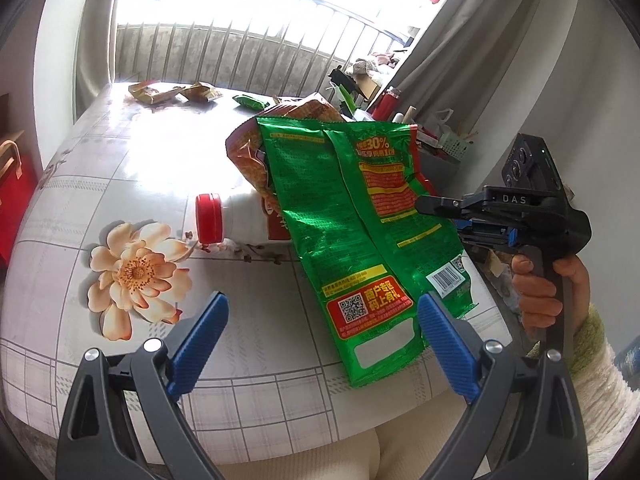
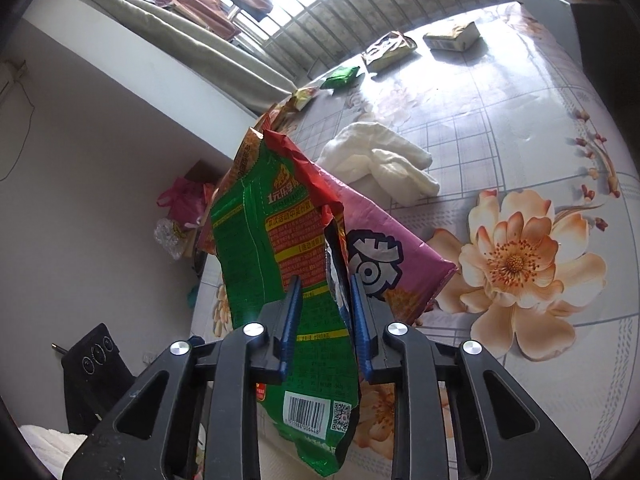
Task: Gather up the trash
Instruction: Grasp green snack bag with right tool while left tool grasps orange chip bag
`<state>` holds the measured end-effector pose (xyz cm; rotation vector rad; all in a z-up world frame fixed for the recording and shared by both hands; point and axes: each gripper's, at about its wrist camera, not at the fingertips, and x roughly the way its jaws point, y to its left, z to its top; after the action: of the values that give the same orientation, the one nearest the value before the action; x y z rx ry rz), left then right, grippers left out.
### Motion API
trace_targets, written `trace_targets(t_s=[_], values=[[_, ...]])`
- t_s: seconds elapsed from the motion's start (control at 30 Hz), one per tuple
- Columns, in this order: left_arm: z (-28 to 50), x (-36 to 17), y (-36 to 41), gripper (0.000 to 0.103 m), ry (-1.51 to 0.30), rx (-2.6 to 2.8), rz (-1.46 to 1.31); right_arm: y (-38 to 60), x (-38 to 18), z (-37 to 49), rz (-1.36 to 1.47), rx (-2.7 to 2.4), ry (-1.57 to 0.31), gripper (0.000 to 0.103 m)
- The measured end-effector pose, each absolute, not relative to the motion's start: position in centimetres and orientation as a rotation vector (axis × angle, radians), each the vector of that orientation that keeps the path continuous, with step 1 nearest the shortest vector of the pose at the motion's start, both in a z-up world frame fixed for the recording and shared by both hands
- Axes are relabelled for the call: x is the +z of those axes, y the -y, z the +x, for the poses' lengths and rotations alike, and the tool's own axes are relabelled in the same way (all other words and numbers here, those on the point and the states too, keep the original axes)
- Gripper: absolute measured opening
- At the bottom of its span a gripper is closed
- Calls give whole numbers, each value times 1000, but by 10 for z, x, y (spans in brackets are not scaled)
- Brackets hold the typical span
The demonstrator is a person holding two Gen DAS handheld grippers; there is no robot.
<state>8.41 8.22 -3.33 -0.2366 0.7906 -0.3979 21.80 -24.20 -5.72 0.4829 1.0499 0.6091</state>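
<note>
A crumpled green snack bag (image 1: 340,220) hangs upright above the table's near edge, with a red-orange bag (image 1: 248,156) pressed behind it. My right gripper (image 1: 440,218) comes in from the right and is shut on the green bag's side edge. In the right wrist view the green snack bag (image 2: 248,248) is pinched between the blue fingers of my right gripper (image 2: 326,304). My left gripper (image 1: 324,320) is open, and the bag's lower end hangs between its fingers without being pinched.
A white bottle with a red cap (image 1: 209,219) lies on the flowered tablecloth (image 1: 120,160) behind the bags. A purple bag (image 2: 384,240) and a white cloth (image 2: 380,160) lie mid-table. Wrappers (image 1: 160,92), a small green packet (image 2: 340,77) and a box (image 2: 452,38) sit at the far edge.
</note>
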Motion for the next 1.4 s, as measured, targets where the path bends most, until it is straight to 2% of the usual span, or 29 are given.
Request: trace_targets(t_s=[0.07, 0.17, 0.83, 0.97, 1.03, 1.17, 1.27, 1.4], values=[[85, -34, -83, 93, -792, -394, -241, 240, -60, 219, 478, 609, -1063, 4], [86, -35, -85, 93, -796, -387, -257, 242, -59, 213, 489, 622, -1057, 0], [108, -36, -80, 93, -770, -436, -382, 358, -61, 126, 831, 493, -913, 0], [125, -40, -70, 84, -796, -468, -461, 367, -70, 116, 885, 467, -910, 0], [135, -46, -68, 75, -822, -462, -516, 368, -74, 112, 905, 462, -906, 0], [152, -55, -60, 70, -853, -425, -540, 369, -81, 105, 933, 451, -899, 0], [161, -62, -59, 62, -873, -402, -553, 373, -84, 98, 953, 447, -896, 0], [167, -66, -59, 49, -873, -400, -578, 376, -88, 96, 970, 437, -898, 0]])
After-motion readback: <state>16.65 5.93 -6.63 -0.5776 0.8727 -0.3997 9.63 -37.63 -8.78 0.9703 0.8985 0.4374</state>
